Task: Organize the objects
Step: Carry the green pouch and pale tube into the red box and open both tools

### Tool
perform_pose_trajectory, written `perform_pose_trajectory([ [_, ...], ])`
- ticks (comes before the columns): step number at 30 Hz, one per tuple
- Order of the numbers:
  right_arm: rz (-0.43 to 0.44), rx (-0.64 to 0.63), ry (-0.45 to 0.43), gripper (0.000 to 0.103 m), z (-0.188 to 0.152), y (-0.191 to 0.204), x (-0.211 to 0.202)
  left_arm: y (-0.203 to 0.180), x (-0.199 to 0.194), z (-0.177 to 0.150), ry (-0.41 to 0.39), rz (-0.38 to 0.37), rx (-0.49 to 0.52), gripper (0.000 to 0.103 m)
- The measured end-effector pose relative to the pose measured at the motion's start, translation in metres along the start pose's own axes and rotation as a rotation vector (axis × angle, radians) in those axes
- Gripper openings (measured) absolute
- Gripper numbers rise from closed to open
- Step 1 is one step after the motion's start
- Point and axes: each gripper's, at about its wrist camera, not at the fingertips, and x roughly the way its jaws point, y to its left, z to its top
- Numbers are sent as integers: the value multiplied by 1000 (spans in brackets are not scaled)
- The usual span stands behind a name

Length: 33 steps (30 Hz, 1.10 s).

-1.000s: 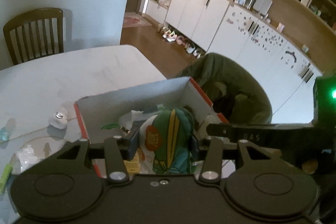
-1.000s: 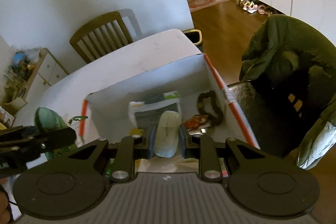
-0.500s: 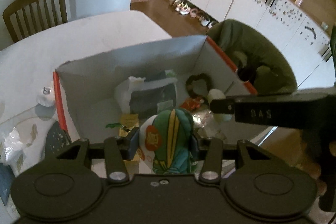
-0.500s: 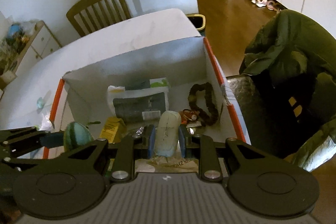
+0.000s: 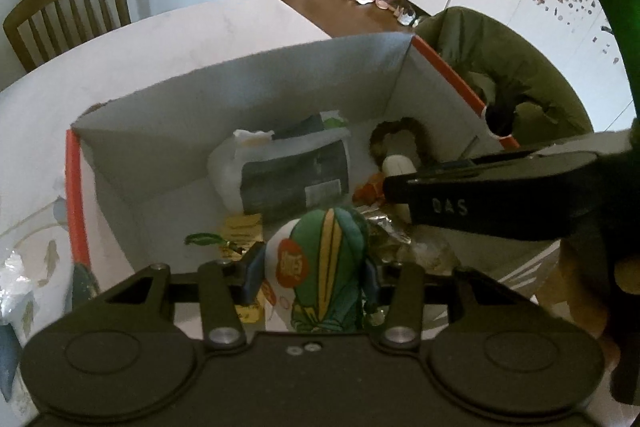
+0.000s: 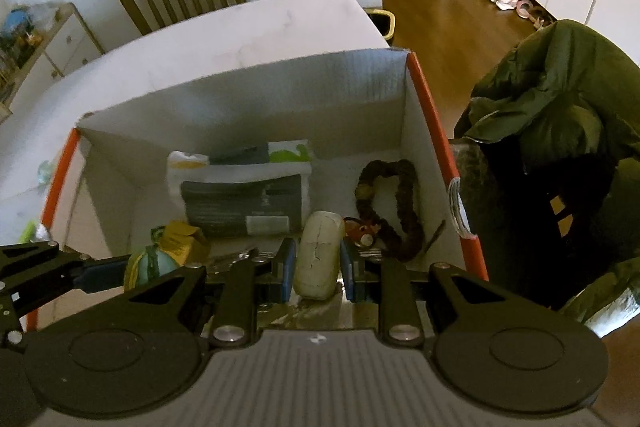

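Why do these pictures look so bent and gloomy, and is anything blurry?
Left wrist view: the fisheye lens bows the box walls and blacks out the corners; the right gripper crossing in is dark, and the green pouch is soft. Right wrist view: same curving, dim indoor light, and the white mouse looks slightly soft.

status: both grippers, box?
Left gripper shut on green pouch. Right gripper shut on white mouse. Both over cardboard box; drop clear.

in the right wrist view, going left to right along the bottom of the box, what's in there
Green striped pouch in the left gripper → yellow packet → white mouse in the right gripper → small orange toy → brown scrunchie by the box's right wall.
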Motion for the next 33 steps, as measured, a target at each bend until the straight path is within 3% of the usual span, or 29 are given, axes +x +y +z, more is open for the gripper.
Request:
perform_pose_trajectory([
  [18,35,-30,12,22,2,-3,4,3,24,-2,59,9,-27,52],
  [26,63,-16,-9,23,-1,-5,-10,0,23,-2,51,17,-34,72],
  [33,85,-13,-38,23,-5,-2,-27,3,6,-6,6,22,-51,83],
])
